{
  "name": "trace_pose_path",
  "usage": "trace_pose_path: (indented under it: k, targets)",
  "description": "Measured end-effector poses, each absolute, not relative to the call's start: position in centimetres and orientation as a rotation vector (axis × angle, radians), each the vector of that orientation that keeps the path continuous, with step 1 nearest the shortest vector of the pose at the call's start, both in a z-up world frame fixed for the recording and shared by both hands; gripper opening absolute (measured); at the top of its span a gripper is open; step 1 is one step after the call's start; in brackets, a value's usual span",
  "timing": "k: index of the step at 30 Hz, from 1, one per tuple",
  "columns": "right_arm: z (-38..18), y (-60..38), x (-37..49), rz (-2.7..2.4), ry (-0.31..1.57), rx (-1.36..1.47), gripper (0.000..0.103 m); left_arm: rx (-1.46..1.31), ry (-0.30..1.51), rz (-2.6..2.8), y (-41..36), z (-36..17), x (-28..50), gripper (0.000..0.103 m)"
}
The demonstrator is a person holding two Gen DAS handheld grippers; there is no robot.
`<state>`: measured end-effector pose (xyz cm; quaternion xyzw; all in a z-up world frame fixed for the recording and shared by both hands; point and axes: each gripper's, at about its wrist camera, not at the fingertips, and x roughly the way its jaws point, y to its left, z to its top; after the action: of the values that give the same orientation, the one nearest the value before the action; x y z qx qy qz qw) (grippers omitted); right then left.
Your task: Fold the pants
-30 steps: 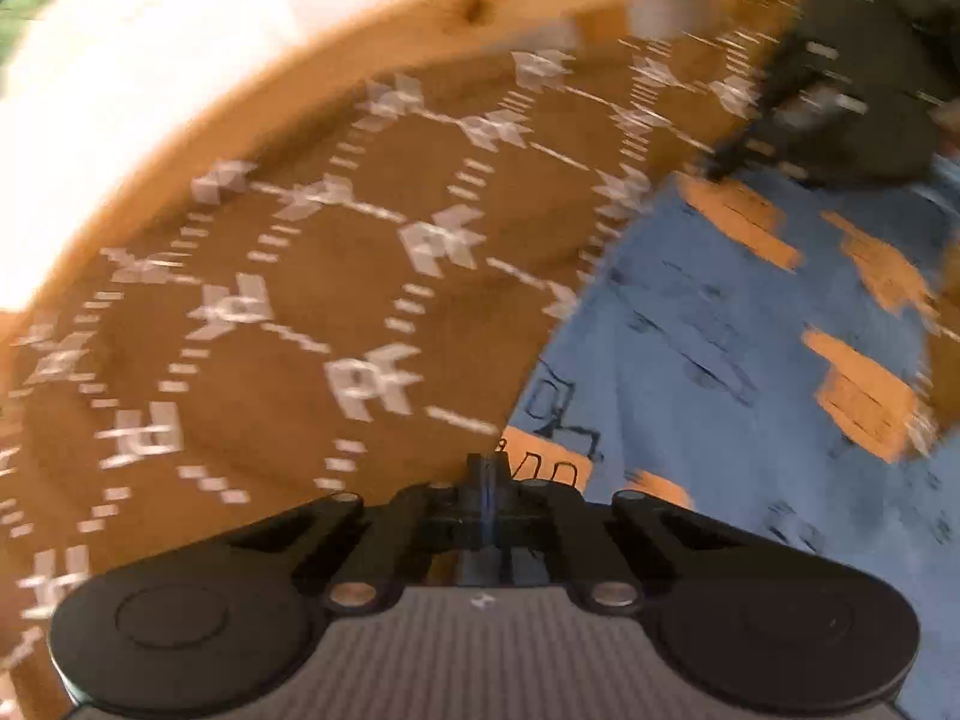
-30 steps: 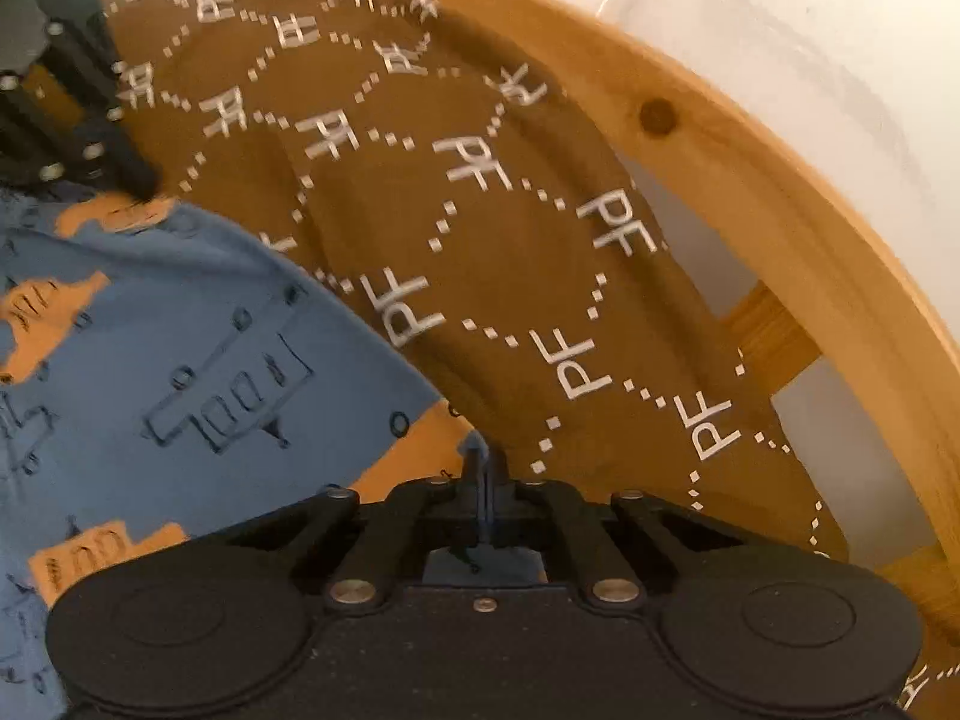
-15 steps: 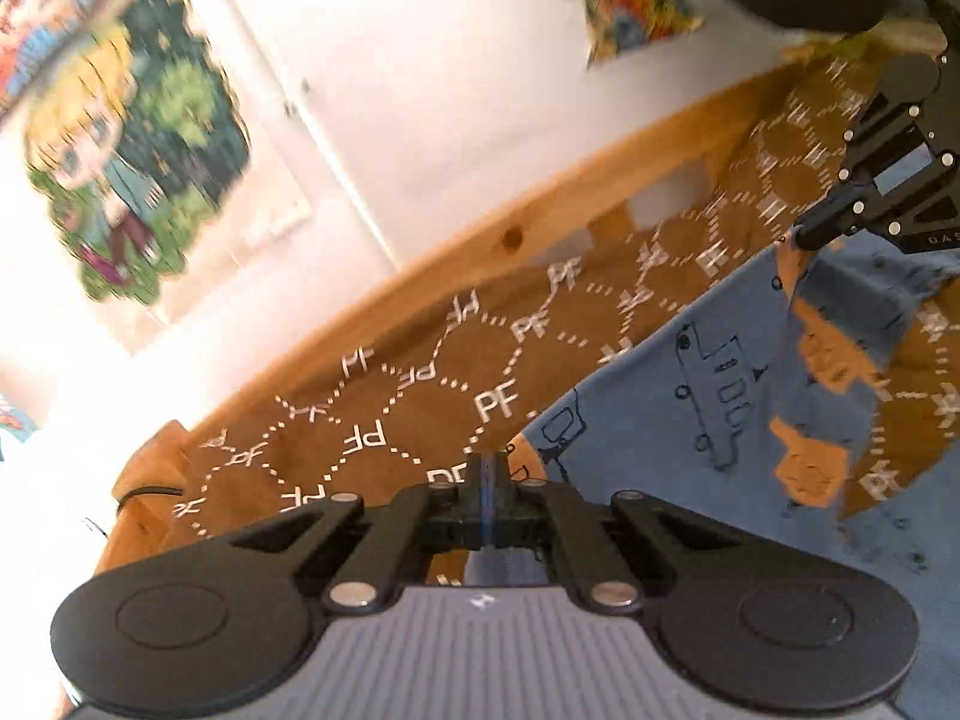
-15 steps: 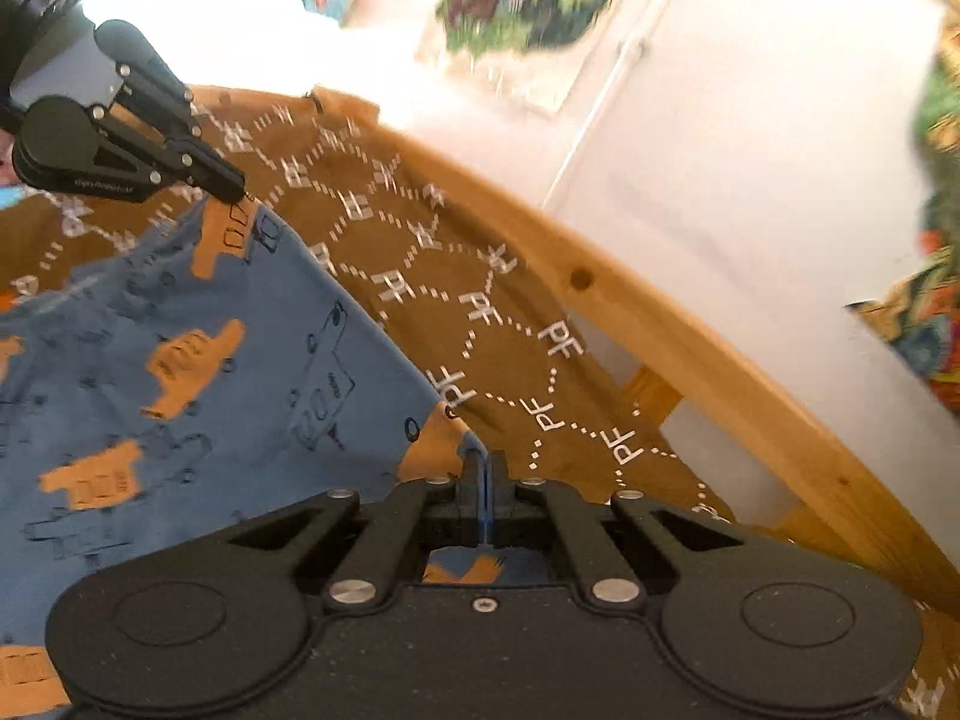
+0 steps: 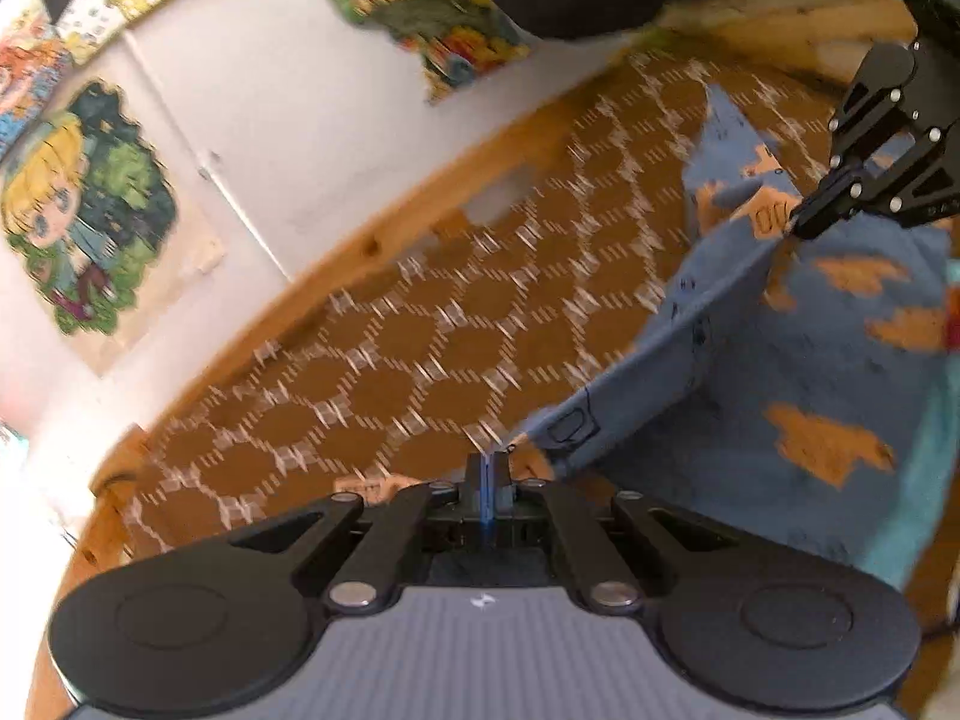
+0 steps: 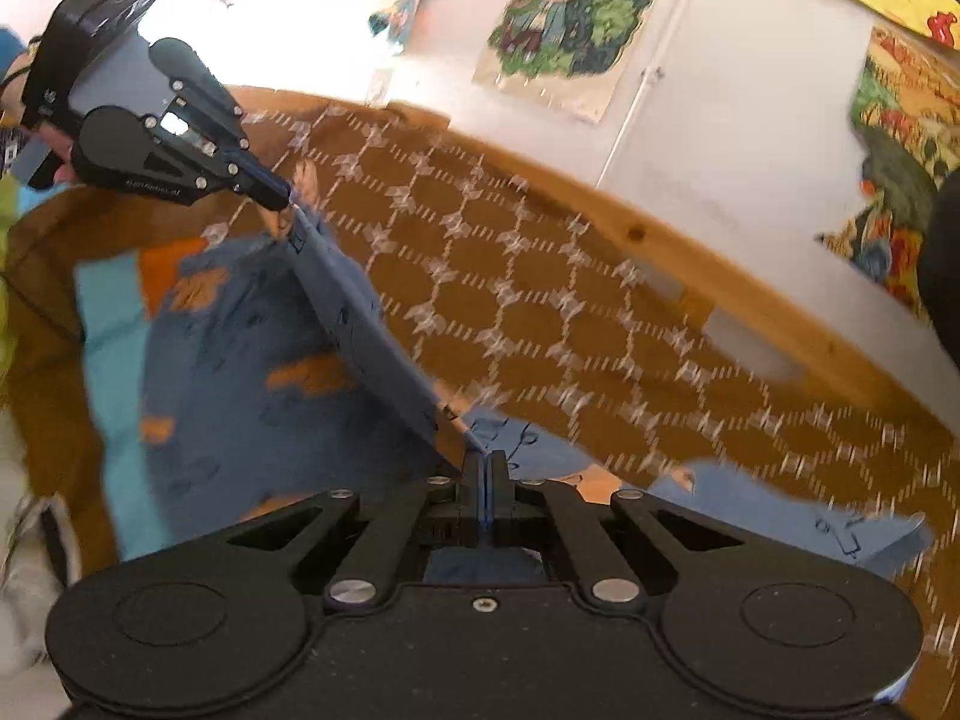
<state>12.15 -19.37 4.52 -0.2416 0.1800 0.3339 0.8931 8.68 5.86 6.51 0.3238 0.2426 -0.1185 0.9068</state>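
We've got the left hand-held gripper (image 5: 489, 462) and right hand-held gripper (image 6: 485, 461) both clamped on one edge of the pants (image 6: 240, 372), pulled taut btwn them above the bed cover (image 6: 540, 300). Fabric's light, soft, floppy; corners look best to hold.

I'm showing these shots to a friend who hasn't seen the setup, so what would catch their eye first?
Probably the blue pants with orange truck prints, one edge pulled taut between the left tool and the right tool, both shut on the fabric. Beneath lies a brown bedspread with a white hexagon pattern, edged by a wooden bed frame. On the white wall behind hangs a cartoon poster of a blond character.
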Motion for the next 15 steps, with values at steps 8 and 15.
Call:
trace_pose_path:
  k: [8,15]
  targets:
    - [-1.1,-18.4,8.7,0.709,0.466,-0.501,0.000,0.695,0.645,-0.285,5.6,0.4,6.2,0.000]
    - [-0.9,-18.4,8.5,0.720,0.531,-0.497,0.000,0.688,0.631,-0.270,6.0,0.1,5.1,0.000]
